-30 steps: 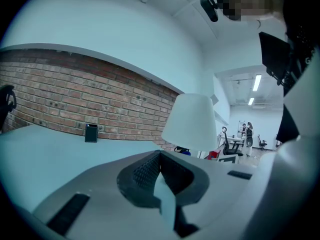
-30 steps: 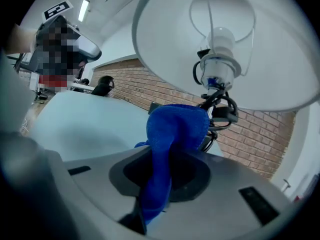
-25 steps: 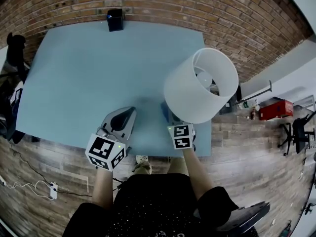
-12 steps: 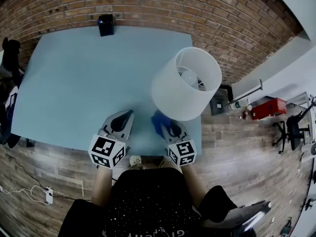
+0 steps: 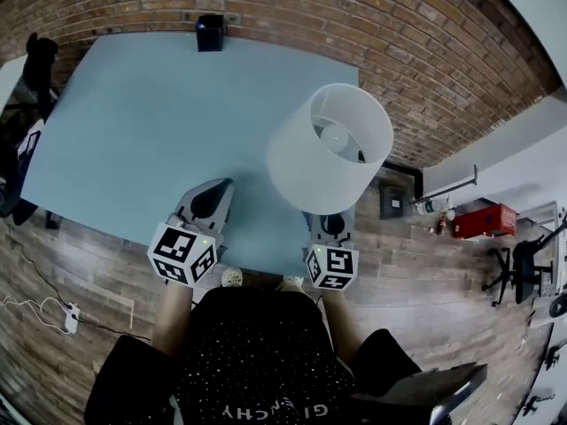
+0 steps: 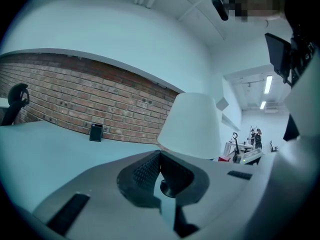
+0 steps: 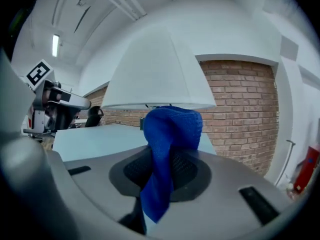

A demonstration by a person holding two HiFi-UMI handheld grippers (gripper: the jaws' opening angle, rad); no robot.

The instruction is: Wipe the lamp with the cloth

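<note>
Blue table (image 5: 133, 104): right gripper (image 5: 330, 227) clamps the cloth (image 7: 170, 149) (beside the lamp (image 5: 328, 149)); left gripper (image 5: 213, 193), 2 jaws together.

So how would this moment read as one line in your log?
left gripper: shut, empty, at table near edge | right gripper: shut on blue cloth, by lamp | wipe contact: cannot tell
</note>
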